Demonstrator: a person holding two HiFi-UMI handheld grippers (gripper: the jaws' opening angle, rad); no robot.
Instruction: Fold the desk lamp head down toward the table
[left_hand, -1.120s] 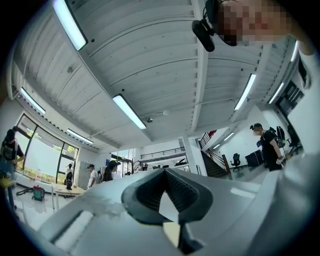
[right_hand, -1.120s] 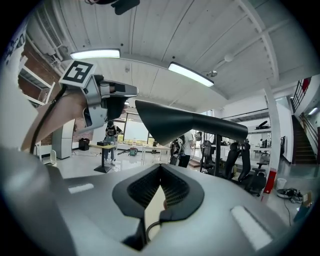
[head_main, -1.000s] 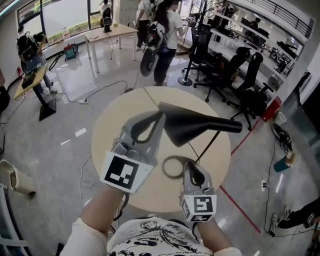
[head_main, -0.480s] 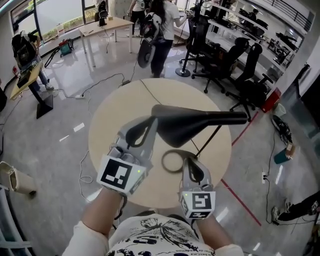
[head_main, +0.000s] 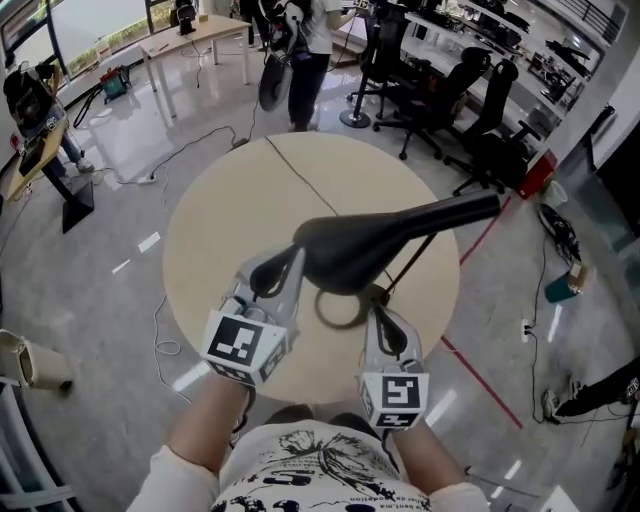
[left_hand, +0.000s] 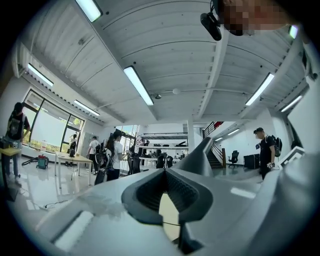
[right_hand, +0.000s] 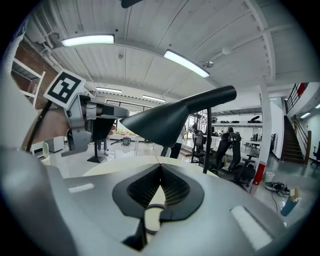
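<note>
While both are clenched empty, the left gripper (head_main: 293, 256) sits just left of the lamp head (head_main: 365, 243), the right gripper (head_main: 377, 303) beside its base (head_main: 335, 311).

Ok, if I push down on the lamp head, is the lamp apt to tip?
Probably top-heavy: the wide lamp head overhangs a thin stem and a small ring base, so it may tip unless the base is held. The stem looks stiff, so the fold likely comes at a hinge.

Left gripper (head_main: 290, 262) held higher, jaws together, nothing between. Right gripper (head_main: 376, 303) lower, just right of it, jaws together, empty.
</note>
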